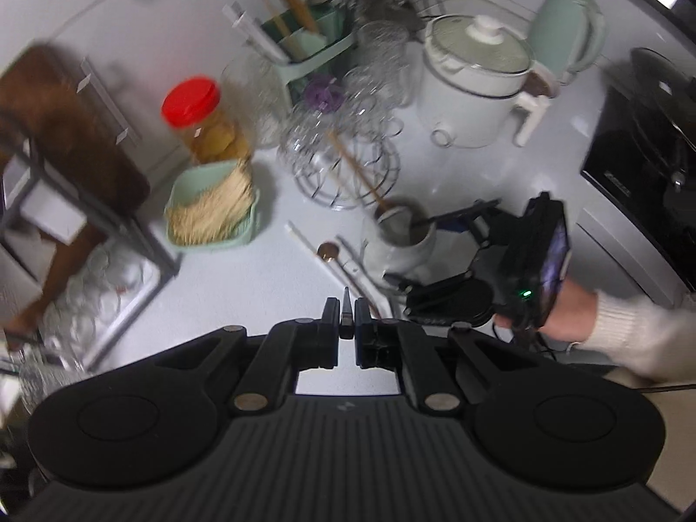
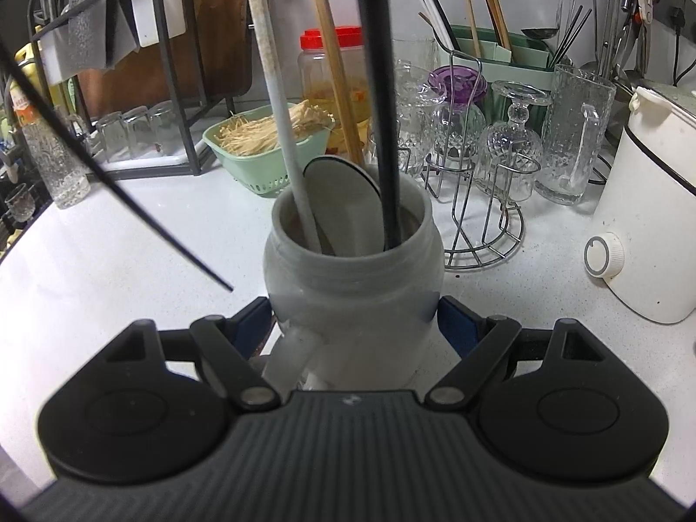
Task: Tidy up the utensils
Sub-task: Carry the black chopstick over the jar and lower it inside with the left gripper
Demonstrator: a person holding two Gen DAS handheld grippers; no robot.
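Fingers [image 1: 331, 317] of the left gripper [image 1: 346, 319], aimed steeply down, pinch a slim black chopstick [image 1: 346, 313]; right gripper [image 2: 354, 319] clamps the matte ceramic jar [image 2: 354, 287] at frame centre.

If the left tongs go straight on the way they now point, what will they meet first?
Probably the utensils lying on the counter: the white-handled one and the spoon sit just beyond the left tongs, which pinch a thin black stick. Depth is unclear.
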